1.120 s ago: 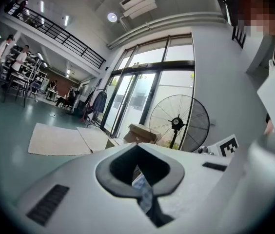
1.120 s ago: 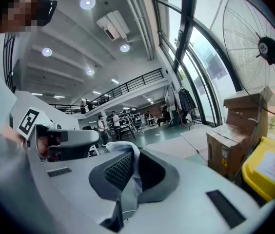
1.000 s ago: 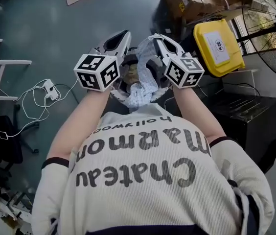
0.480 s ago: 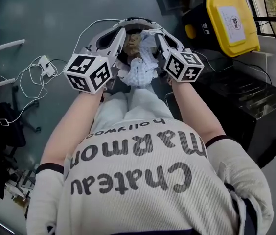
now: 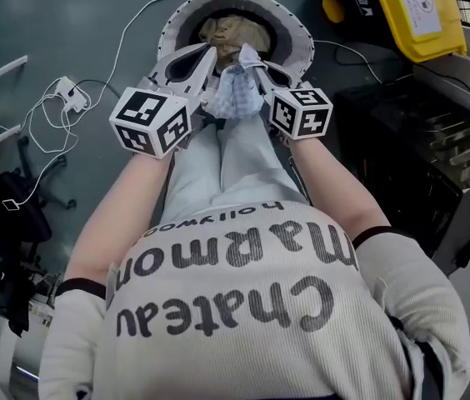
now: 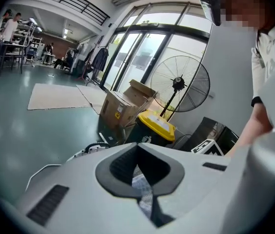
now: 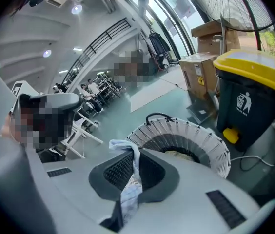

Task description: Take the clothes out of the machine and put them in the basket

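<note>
A light blue checked cloth [image 5: 235, 98] hangs bunched between my two grippers, just in front of the person's knees. My left gripper [image 5: 208, 57] is shut on it; in the left gripper view the checked cloth [image 6: 143, 194] shows in the slit of that gripper [image 6: 138, 155]. My right gripper [image 5: 250, 57] is shut on the same cloth [image 7: 130, 184], which drapes over one jaw of the gripper [image 7: 135, 155]. Straight ahead on the floor stands a round white slatted basket [image 5: 297, 36] with tan clothes [image 5: 233, 32] inside. The basket [image 7: 196, 133] lies close beyond the right jaws.
A dark bin with a yellow lid [image 5: 418, 11] stands right of the basket, and a black box-like machine [image 5: 418, 140] lies nearer on the right. White cables and a power strip [image 5: 68, 97] trail on the floor at left. A floor fan [image 6: 179, 84] and cardboard boxes [image 6: 123, 106] stand further off.
Both grippers have sunk with the checked cloth, from chest height down to just above the basket's near rim. The basket now shows whole beyond the jaws.
</note>
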`<move>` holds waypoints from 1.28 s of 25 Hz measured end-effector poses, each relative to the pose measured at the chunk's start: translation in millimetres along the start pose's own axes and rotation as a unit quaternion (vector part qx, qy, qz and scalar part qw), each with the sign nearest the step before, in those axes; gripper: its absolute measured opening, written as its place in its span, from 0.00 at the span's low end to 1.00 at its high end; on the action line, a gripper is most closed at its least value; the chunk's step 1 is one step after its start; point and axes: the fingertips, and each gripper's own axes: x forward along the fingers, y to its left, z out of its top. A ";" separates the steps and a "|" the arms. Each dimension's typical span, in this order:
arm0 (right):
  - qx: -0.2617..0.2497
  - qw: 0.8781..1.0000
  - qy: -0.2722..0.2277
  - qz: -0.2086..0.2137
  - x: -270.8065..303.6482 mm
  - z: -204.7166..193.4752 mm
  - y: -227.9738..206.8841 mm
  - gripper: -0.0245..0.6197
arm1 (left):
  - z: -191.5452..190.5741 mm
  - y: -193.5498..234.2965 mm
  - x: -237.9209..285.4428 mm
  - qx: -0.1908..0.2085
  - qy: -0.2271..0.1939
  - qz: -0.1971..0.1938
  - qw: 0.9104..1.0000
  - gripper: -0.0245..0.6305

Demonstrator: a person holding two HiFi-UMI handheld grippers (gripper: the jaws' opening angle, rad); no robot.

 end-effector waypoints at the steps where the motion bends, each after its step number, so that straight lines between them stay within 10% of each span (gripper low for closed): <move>1: 0.003 1.000 0.005 -0.002 0.9 -8.5 -0.6 0.09 | -7.6 -1.0 1.1 0.001 0.007 -0.004 1.000 0.05; 32: 0.030 0.987 0.106 -0.116 46.0 -121.2 -18.3 0.12 | -97.2 47.5 6.2 -0.005 0.095 -0.060 0.994 0.05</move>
